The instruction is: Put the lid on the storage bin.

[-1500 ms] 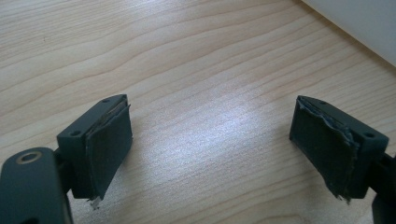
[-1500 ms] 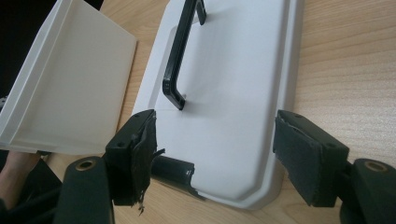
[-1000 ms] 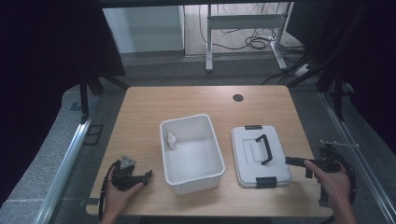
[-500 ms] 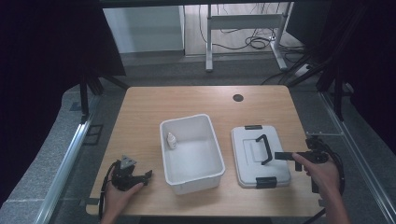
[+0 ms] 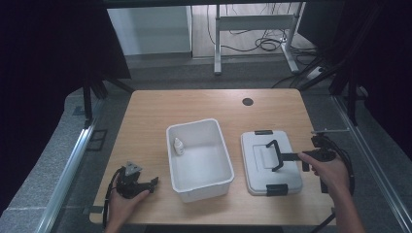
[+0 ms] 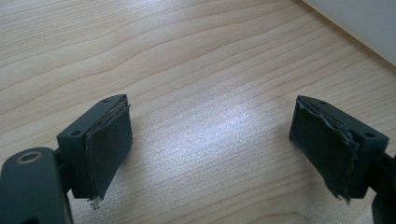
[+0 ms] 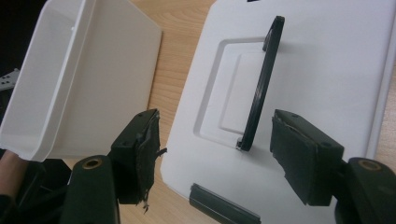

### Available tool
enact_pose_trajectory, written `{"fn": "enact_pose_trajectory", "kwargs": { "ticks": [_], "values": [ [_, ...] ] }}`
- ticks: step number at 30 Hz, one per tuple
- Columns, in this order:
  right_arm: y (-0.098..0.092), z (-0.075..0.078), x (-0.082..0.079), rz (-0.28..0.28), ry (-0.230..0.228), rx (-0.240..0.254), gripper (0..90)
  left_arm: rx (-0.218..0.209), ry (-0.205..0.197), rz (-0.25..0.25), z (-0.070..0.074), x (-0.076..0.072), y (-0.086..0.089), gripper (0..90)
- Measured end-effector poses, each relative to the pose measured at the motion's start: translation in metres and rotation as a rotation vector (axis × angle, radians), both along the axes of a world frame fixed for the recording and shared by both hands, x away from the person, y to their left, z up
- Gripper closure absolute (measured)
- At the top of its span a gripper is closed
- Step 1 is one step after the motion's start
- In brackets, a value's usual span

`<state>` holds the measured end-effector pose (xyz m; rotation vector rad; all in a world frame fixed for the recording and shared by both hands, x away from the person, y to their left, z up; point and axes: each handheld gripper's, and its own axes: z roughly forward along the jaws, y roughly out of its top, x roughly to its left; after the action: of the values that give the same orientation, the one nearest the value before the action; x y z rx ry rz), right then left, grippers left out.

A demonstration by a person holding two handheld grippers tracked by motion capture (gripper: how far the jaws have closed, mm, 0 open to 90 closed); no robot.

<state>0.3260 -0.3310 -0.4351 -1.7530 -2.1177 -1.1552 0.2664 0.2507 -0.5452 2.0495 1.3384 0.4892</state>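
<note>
lid handle [image 7: 261, 88] upright between spread right gripper [image 7: 219, 154] jaws; bin [image 5: 198, 153] beside; left gripper [image 6: 210, 140] spread.

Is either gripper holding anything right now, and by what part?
Nothing is held. The right gripper is open around the lid's black handle; the left gripper is open over bare table.

- Our right tongs [image 7: 212, 154] stand apart over the lid [image 5: 270, 162], its upright handle [image 7: 261, 88] just ahead in the gap.
- The tub [image 5: 198, 153] walls off the lid's left side.
- Bare table [image 6: 187, 60] lies before our left tongs [image 6: 210, 149].
</note>
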Motion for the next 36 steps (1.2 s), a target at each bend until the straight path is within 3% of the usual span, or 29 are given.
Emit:
{"fn": "enact_pose_trajectory", "kwargs": {
  "ticks": [10, 22, 26, 36],
  "values": [
    [0.007, 0.002, 0.017, 0.022, 0.078, -0.054, 34.0, 0.0, 0.0, 0.0, 0.0, 0.0, 0.0, 13.0],
    [0.016, 0.001, 0.032, 0.036, 0.135, -0.079, 34.2, -0.001, 0.0, 0.0, 0.0, 0.0, 0.0, 13.0],
    [0.016, 0.003, 0.039, 0.015, 0.134, -0.068, 38.1, -0.001, 0.0, 0.0, 0.0, 0.0, 0.0, 12.9],
    [0.019, -0.006, 0.053, 0.023, 0.206, -0.112, 38.3, 0.0, 0.001, -0.001, 0.0, 0.001, 0.0, 12.6]
  ]
}}
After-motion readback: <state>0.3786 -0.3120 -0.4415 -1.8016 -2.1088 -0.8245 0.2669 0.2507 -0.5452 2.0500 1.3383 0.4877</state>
